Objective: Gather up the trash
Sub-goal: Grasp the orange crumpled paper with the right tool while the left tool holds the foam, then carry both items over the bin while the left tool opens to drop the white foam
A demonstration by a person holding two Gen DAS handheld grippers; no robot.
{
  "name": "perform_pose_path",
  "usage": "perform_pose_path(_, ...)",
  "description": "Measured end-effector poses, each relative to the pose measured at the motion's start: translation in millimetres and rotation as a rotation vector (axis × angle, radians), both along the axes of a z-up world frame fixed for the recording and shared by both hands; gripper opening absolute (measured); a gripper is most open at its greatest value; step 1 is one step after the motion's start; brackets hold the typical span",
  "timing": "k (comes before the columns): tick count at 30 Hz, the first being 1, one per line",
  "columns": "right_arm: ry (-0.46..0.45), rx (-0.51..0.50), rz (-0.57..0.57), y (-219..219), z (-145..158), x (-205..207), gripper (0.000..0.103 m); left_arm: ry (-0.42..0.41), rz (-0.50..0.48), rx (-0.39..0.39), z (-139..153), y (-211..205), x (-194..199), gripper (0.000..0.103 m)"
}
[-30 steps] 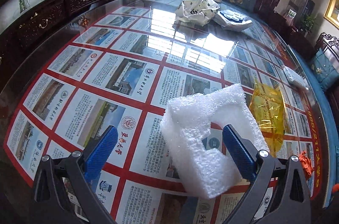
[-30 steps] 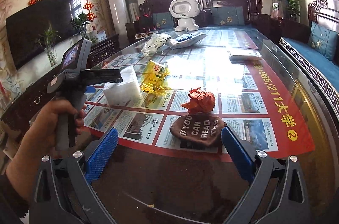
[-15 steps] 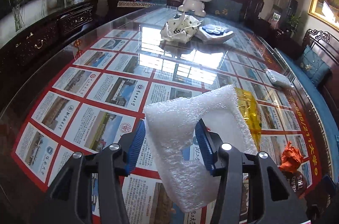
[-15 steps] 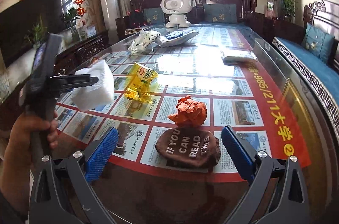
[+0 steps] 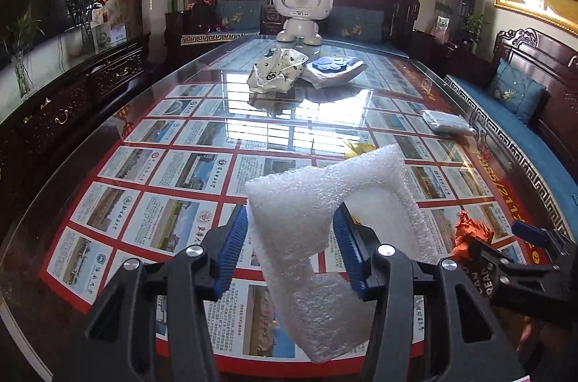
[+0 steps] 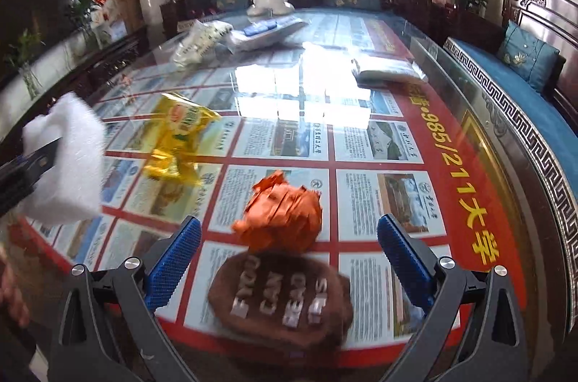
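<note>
My left gripper (image 5: 290,252) is shut on a white foam piece (image 5: 325,219) and holds it lifted above the glass table; the foam also shows at the left edge of the right wrist view (image 6: 67,165). My right gripper (image 6: 289,259) is open and hovers low over a brown patch with white letters (image 6: 281,295). A crumpled orange paper (image 6: 285,212) lies just beyond the patch, between the blue pads. A yellow snack wrapper (image 6: 177,132) lies farther left on the table.
A glass-topped table (image 5: 180,165) with printed sheets under it. At the far end stand a white robot figure (image 5: 301,11), a crumpled white bag (image 5: 276,71) and a packet with a blue print (image 5: 334,67). A white packet (image 6: 388,71) lies at the right. Carved benches surround the table.
My left gripper closed on the foam piece and lifted it off the table. My right gripper moved forward and down over the brown patch and orange paper.
</note>
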State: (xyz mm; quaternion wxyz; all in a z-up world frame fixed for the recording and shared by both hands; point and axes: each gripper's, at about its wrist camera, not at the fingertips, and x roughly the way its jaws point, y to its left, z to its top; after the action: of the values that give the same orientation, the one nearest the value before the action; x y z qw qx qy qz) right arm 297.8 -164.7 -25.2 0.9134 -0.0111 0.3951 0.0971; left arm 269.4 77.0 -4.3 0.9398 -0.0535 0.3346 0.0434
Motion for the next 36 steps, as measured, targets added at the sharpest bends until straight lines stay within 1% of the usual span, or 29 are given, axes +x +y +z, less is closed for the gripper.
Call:
perform_pose_path(2,0.044,-0.035,-0.023,2.0,-6.6,18.3,0.094,-0.001,-0.009,0.005,0.4,-3.1,-1.4,0.05)
perform_pose_path(3,0.079,-0.045,-0.03,2.3,-11.1,26.0,0.088,-0.001,-0.014,0.004,0.7,-3.9,-2.2,0.05)
perform_pose_path(4,0.099,-0.038,-0.035,1.1,-15.1,29.7,0.078,-0.001,-0.02,0.004,1.0,-4.4,-3.2,0.05)
perform_pose_path(5,0.126,-0.009,-0.028,-1.6,-18.7,33.3,0.051,-0.002,-0.022,0.004,1.6,-4.6,-5.4,0.05)
perform_pose_path(6,0.138,0.007,-0.021,-3.8,-20.8,33.8,0.045,-0.006,-0.024,0.007,2.1,-4.8,-7.7,0.05)
perform_pose_path(7,0.127,0.015,-0.015,-4.1,-19.4,30.8,0.045,-0.014,-0.027,0.011,3.6,-5.6,-11.4,0.05)
perform_pose_path(9,0.061,0.025,-0.005,-7.6,-11.5,18.0,0.044,-0.025,-0.036,0.019,7.2,-7.8,-18.4,0.05)
perform_pose_path(12,-0.039,0.047,0.008,-11.3,13.6,-7.9,0.044,-0.038,-0.071,0.011,13.9,-14.8,-32.1,0.05)
perform_pose_path(14,-0.11,0.071,0.033,-16.0,33.7,-35.6,0.044,-0.049,-0.113,0.007,20.7,-23.9,-46.3,0.05)
perform_pose_path(15,-0.131,0.087,0.047,-19.2,42.0,-49.9,0.045,-0.054,-0.134,0.006,23.3,-28.9,-53.0,0.05)
perform_pose_path(17,-0.161,0.122,0.073,-25.7,53.3,-83.2,0.045,-0.062,-0.187,0.01,28.4,-40.0,-72.5,0.05)
perform_pose_path(19,-0.179,0.143,0.087,-32.1,57.9,-116.6,0.045,-0.059,-0.249,0.005,29.4,-51.0,-96.7,0.05)
perform_pose_path(20,-0.185,0.147,0.092,-36.6,58.4,-137.7,0.045,-0.053,-0.276,0.007,28.6,-56.2,-109.5,0.05)
perform_pose_path(22,-0.183,0.163,0.089,-43.9,54.2,-166.9,0.045,-0.038,-0.317,0.014,24.2,-65.5,-132.1,0.05)
perform_pose_path(25,-0.153,0.174,0.109,-50.8,43.9,-209.0,0.045,0.003,-0.379,0.013,12.1,-77.5,-165.8,0.05)
perform_pose_path(30,-0.143,0.178,0.133,-55.5,36.3,-269.2,0.046,0.053,-0.431,0.008,-3.8,-91.0,-214.0,0.05)
perform_pose_path(32,-0.134,0.186,0.149,-58.2,32.3,-291.3,0.047,0.073,-0.45,-0.013,-10.8,-93.5,-233.4,0.05)
perform_pose_path(34,-0.132,0.171,0.148,-60.6,24.7,-318.9,0.047,0.104,-0.475,-0.038,-21.6,-97.9,-254.8,0.05)
perform_pose_path(36,-0.121,0.16,0.155,-63.2,14.4,-342.1,0.047,0.127,-0.5,-0.028,-34.2,-104.4,-274.7,0.05)
